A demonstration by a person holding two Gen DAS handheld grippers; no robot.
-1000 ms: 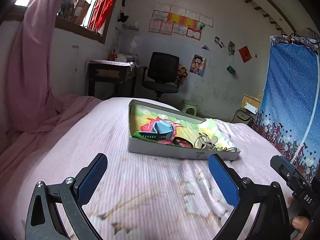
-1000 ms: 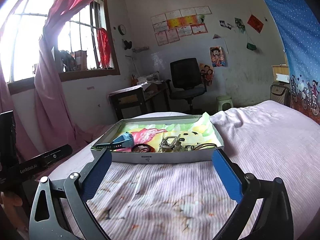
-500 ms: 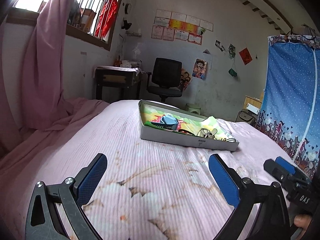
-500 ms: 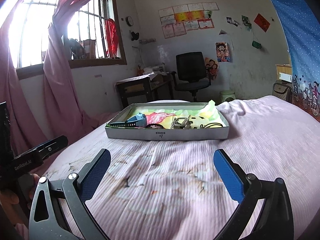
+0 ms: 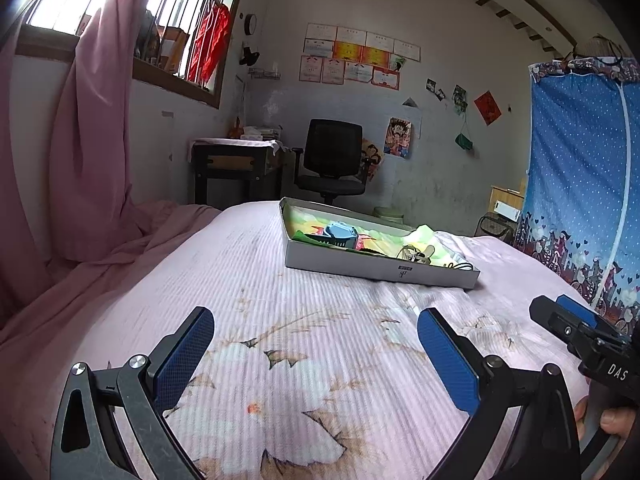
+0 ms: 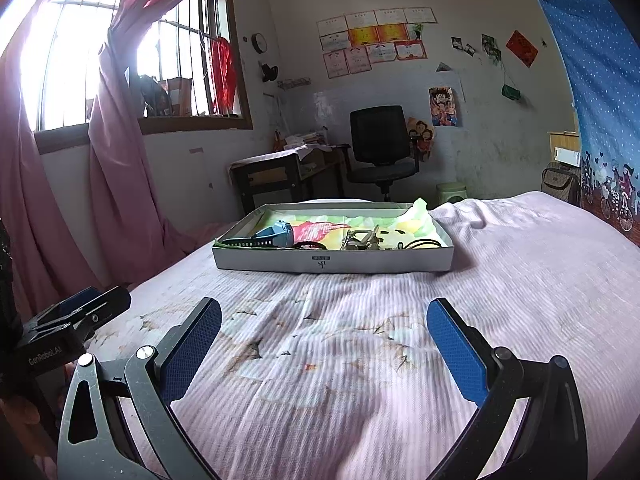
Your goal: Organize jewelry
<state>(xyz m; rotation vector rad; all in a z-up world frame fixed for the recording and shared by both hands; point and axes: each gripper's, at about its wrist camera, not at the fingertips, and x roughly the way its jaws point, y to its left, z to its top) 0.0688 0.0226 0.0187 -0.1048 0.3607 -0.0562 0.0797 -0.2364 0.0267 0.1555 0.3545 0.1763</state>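
A shallow white box (image 5: 384, 270) (image 6: 332, 260) with a colourful lining lies on the pink bed, well ahead of both grippers. In it are a blue watch (image 5: 338, 234) (image 6: 276, 234), a dark band (image 6: 306, 245), a metal clip (image 6: 362, 238) and a dark ring or cord (image 6: 424, 243). My left gripper (image 5: 316, 338) is open and empty above the bedsheet. My right gripper (image 6: 324, 330) is open and empty too. The right gripper also shows at the right edge of the left wrist view (image 5: 580, 332), and the left gripper at the left of the right wrist view (image 6: 76, 316).
The bed (image 6: 520, 280) has a pink floral sheet. A pink curtain (image 5: 92, 140) hangs at the left by the window. A desk (image 5: 236, 168) and black office chair (image 5: 332, 164) stand beyond the bed. A blue curtain (image 5: 580, 180) hangs at the right.
Both grippers have drawn back from the box, which now looks smaller and farther away. Both stayed open and empty.
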